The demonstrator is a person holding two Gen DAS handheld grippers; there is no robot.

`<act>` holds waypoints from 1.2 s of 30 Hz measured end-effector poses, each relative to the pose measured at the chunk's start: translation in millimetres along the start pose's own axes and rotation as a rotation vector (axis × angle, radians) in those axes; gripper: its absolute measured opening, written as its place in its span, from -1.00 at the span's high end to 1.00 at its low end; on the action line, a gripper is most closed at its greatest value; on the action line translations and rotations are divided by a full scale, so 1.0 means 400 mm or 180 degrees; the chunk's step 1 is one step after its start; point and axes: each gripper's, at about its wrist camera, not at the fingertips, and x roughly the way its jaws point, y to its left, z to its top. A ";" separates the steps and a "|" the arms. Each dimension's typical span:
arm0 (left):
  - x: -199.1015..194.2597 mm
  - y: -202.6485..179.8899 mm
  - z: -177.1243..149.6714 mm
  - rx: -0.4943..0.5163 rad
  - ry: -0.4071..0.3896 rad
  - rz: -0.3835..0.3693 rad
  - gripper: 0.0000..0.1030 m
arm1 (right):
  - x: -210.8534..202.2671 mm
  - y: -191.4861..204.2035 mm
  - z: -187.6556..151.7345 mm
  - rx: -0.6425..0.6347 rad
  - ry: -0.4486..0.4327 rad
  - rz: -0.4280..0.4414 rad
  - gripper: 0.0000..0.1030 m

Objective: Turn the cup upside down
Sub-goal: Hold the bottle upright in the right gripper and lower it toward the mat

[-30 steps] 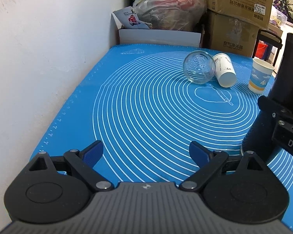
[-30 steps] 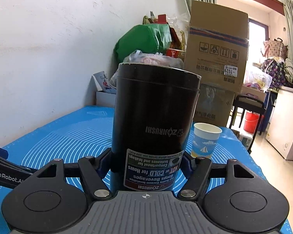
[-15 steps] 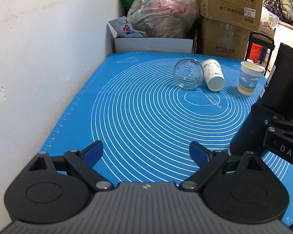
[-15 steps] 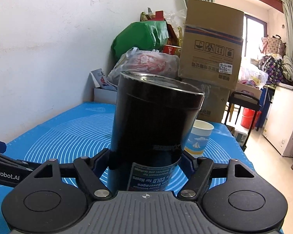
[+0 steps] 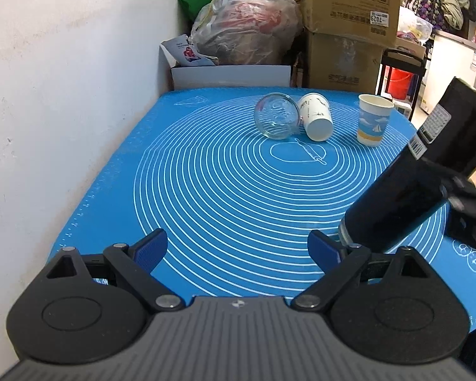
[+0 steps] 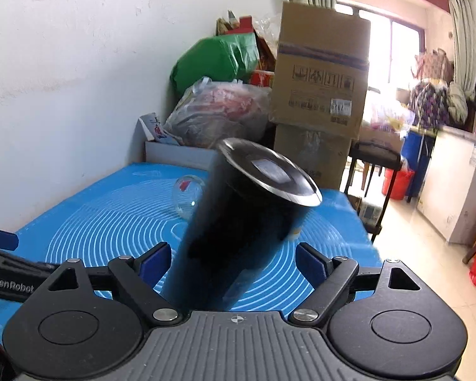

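Note:
The black insulated cup (image 6: 241, 222) stands upside down between my right gripper's (image 6: 231, 262) fingers, leaning to the right, its flat base up. The right jaws are spread wide and do not touch it. In the left wrist view the cup (image 5: 412, 187) leans at the right, its rim on the blue mat (image 5: 225, 184), with the right gripper behind it. My left gripper (image 5: 238, 247) is open and empty, low over the mat's near edge, left of the cup.
A glass jar (image 5: 277, 120) and a white paper cup (image 5: 315, 120) lie on their sides at the mat's far end. A blue-printed paper cup (image 5: 373, 119) stands upright beside them. Boxes (image 5: 349, 28) and bags (image 5: 244, 28) stand behind. A white wall (image 5: 63, 79) runs along the left.
My right gripper has opened and let go of the black cup, which now tips to the right. The left gripper has drawn back slightly.

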 end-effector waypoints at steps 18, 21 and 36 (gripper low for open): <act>0.051 0.035 -0.002 -0.0079 0.0049 0.0057 -0.83 | 0.066 -0.002 0.037 -0.0090 -0.0044 0.0278 -0.46; 0.043 0.034 -0.009 -0.0101 0.0058 0.0041 -0.83 | 0.052 0.015 0.035 -0.0187 -0.0046 0.0337 -0.43; 0.003 0.023 -0.015 -0.0066 0.0010 0.0087 -0.83 | 0.047 0.030 0.044 -0.0257 -0.0059 0.0454 -0.40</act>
